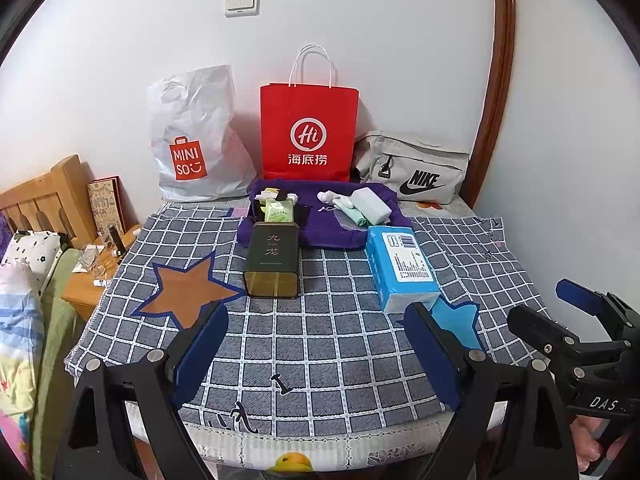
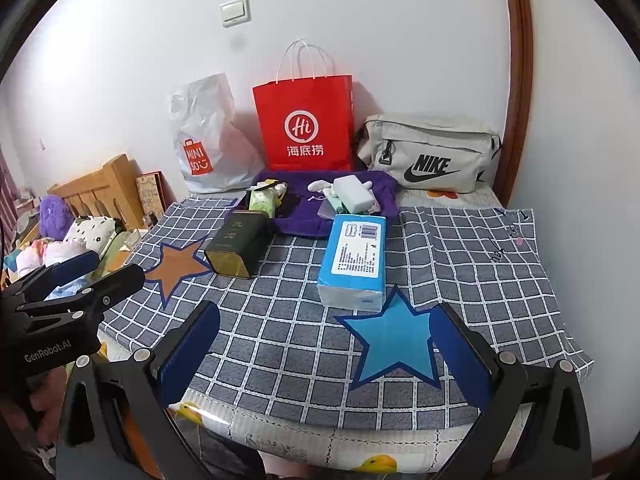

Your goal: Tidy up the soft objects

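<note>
A blue tissue pack (image 1: 402, 268) (image 2: 354, 264) lies on the checked cloth, right of a dark green tin (image 1: 273, 260) (image 2: 237, 246). Behind them a purple towel (image 1: 320, 228) (image 2: 304, 210) carries a white sponge block (image 1: 371, 204) (image 2: 353, 193), small white and green soft items (image 1: 352, 210) and a green packet (image 1: 279, 211) (image 2: 262, 201). My left gripper (image 1: 316, 356) is open and empty above the table's near edge. My right gripper (image 2: 324, 360) is open and empty, near the blue star (image 2: 394, 344).
A white Miniso bag (image 1: 196, 136), a red paper bag (image 1: 308, 132) and a grey Nike pouch (image 1: 416, 168) stand against the back wall. A wooden headboard (image 1: 44, 196), a nightstand with clutter (image 1: 100, 264) and bedding lie to the left. A brown star patch (image 1: 188, 284) marks the cloth.
</note>
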`<state>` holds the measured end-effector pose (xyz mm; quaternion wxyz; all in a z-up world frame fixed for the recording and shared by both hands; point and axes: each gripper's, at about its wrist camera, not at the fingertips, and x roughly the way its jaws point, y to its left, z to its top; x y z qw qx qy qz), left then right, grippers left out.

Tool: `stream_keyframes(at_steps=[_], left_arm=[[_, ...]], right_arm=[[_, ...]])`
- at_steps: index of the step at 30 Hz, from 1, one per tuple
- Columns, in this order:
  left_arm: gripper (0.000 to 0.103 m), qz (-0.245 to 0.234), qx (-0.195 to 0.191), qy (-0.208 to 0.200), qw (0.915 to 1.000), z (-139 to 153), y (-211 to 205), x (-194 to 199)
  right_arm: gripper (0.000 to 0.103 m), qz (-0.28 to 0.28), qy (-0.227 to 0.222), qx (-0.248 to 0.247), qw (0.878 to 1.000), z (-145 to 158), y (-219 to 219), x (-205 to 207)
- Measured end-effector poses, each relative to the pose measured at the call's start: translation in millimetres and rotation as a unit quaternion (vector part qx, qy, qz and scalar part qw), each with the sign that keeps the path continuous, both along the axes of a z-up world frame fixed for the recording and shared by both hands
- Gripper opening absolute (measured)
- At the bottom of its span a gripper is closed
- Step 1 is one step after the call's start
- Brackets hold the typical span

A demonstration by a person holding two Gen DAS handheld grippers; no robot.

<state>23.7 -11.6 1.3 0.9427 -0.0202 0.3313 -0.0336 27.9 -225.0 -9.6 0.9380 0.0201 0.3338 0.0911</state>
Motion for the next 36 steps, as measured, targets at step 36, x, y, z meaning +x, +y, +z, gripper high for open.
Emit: stream_keyframes(at_steps=[36], left_arm=[[0.089, -0.002, 0.001, -0.003, 1.0, 3.3, 0.5, -2.4]], right_arm=[[0.103, 0.003, -0.002, 0.0, 1.0, 3.6, -1.1, -4.0]])
